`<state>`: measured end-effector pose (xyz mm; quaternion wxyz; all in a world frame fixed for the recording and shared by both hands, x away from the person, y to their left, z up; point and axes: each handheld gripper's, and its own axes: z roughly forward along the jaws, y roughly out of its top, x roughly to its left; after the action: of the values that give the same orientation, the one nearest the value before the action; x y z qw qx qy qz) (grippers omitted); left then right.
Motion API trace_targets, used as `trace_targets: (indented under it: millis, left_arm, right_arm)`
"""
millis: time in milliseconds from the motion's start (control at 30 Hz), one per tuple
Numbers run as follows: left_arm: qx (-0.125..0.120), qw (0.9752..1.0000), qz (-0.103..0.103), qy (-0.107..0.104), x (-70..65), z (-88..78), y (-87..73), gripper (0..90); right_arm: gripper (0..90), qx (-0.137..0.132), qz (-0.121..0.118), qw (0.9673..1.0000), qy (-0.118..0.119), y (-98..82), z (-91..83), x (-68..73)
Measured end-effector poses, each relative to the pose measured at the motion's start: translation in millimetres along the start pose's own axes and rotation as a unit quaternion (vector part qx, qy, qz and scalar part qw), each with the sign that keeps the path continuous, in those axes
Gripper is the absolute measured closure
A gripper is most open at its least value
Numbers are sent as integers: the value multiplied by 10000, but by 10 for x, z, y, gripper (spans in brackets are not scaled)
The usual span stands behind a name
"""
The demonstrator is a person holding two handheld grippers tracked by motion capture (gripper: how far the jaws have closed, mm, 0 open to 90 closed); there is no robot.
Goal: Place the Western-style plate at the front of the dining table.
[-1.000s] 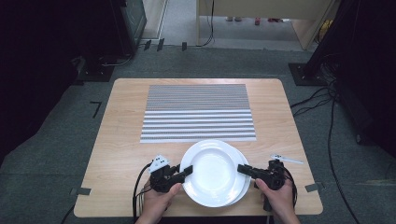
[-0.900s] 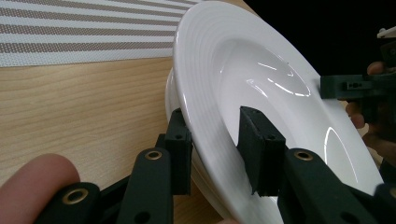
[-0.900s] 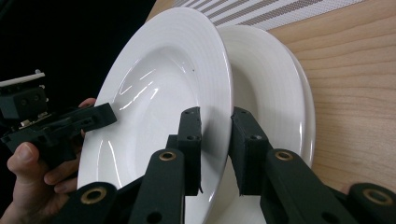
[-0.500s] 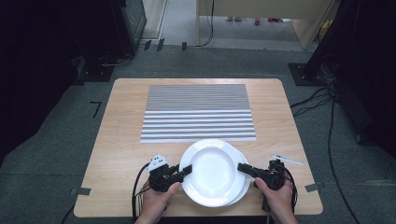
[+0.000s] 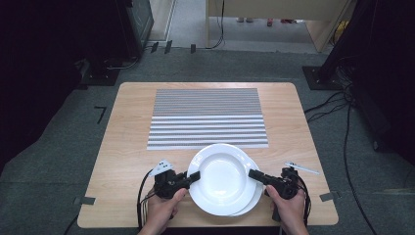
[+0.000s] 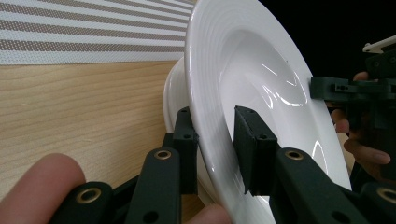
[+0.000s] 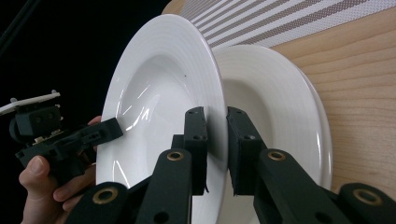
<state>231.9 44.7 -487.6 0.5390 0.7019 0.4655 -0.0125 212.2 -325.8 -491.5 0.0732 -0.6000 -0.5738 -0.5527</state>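
- While both grippers grip opposite edges of the top plate [image 5: 222,177], the high view shows almost no shift against the pictures from a second and half a second ago: hands, grippers and plate sit at the same spots near the front edge of the surface [image 5: 127,142].
- Left gripper [image 5: 192,177]: jaws straddle the top plate's left rim, one above and one below. In the left gripper view the rim [image 6: 205,140] passes between the two jaws; the inner one looks a shade off the glaze, so a full clamp is probable but not certain.
- Right gripper [image 5: 255,175]: jaws closed on the right rim, seen pressed to both faces in the right gripper view [image 7: 215,135].
- Top plate: lifted clear of the lower plate [image 7: 280,107], with a visible gap between the two in both gripper views. Lower plate lies flat on the wood, slightly offset to the right under the top one [image 5: 254,203].
- Striped mat [image 5: 208,117] lies just beyond the plates, bare.
- Judgement: the change is small, a hold or a very slow lift. The separation of the plates appears accomplished; the carry has not begun.
- Likely next: move the top plate forward over the striped mat, both hands level.
- Risk: uneven hand height would tilt the plate, and the glazed rim could slip from the left jaws.
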Motion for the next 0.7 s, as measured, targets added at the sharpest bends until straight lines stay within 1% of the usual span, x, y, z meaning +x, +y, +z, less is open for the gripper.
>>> trace_targets:
  millis: [133,233,367,500,700]
  left_arm:
    - [-39,10000,-43,-3,9,-11,20,723]
    - [-73,10000,-47,20,8,-24,53,726]
    - [-125,9999,-97,-42,24,-46,90,735]
    - [-183,9996,-159,-139,55,-70,126,740]
    - [-250,9993,-208,-189,77,-54,213,746]
  right_arm:
    - [819,-17,93,9999,78,12,1,4]
    - [820,-56,104,9999,127,37,5,30]
    - [818,-71,99,9998,149,72,26,56]
    - [819,-46,144,9997,185,107,55,67]
    - [821,-67,151,9996,215,191,72,96]
